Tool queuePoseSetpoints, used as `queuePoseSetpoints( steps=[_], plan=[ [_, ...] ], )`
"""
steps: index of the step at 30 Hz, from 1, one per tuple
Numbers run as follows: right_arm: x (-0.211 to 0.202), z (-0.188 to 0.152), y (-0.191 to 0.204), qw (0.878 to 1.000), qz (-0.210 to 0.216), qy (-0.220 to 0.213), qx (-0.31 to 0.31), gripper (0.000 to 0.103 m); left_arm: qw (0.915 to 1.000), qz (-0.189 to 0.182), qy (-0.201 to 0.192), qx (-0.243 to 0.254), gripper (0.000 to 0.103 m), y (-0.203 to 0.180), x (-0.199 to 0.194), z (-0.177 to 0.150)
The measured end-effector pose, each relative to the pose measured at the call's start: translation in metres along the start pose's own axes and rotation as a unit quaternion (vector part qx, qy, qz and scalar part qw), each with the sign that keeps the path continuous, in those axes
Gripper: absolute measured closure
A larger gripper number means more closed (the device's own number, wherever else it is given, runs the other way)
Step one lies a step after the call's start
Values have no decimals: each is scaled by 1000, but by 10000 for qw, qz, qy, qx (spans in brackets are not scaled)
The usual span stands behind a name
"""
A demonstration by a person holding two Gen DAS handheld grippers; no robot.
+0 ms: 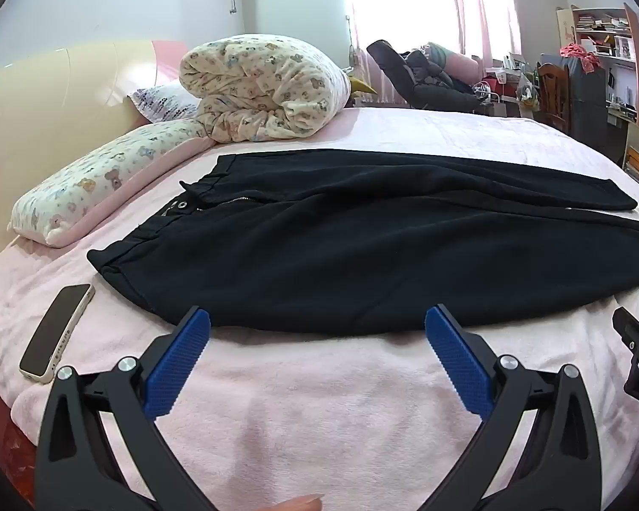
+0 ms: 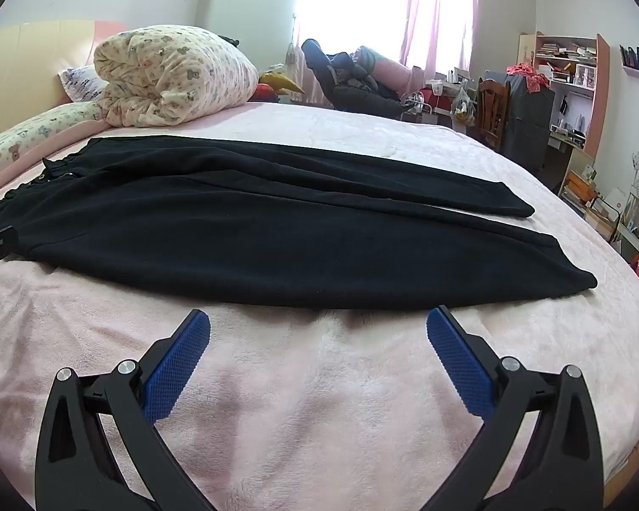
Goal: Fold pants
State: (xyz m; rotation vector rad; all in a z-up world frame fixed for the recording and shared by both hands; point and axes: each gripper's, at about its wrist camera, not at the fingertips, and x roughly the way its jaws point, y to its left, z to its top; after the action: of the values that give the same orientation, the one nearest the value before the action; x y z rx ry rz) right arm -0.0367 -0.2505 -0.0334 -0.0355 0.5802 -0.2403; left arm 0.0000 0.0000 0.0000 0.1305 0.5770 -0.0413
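Note:
Black pants (image 1: 341,247) lie flat across the pink bed cover (image 1: 319,383), waistband to the left, both legs stretched to the right. In the right wrist view the same pants (image 2: 277,230) show their two leg ends at the right. My left gripper (image 1: 317,319) hovers just short of the pants' near edge, open, with nothing between its blue pads (image 1: 179,366). My right gripper (image 2: 318,319) is likewise open and empty, just in front of the near leg's edge.
A phone (image 1: 57,332) lies on the cover left of the waistband. A rolled patterned quilt (image 1: 260,89) and pillows (image 1: 98,183) sit at the head of the bed. A chair (image 2: 492,110), shelves and clutter stand at the right past the bed's edge.

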Motion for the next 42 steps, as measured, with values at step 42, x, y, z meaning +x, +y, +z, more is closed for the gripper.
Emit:
queuePoseSetpoints(
  steps=[42],
  plan=[
    [1, 0, 2, 10000, 1, 3, 8, 1, 10000, -31, 36, -4, 2, -2, 7, -3]
  ],
)
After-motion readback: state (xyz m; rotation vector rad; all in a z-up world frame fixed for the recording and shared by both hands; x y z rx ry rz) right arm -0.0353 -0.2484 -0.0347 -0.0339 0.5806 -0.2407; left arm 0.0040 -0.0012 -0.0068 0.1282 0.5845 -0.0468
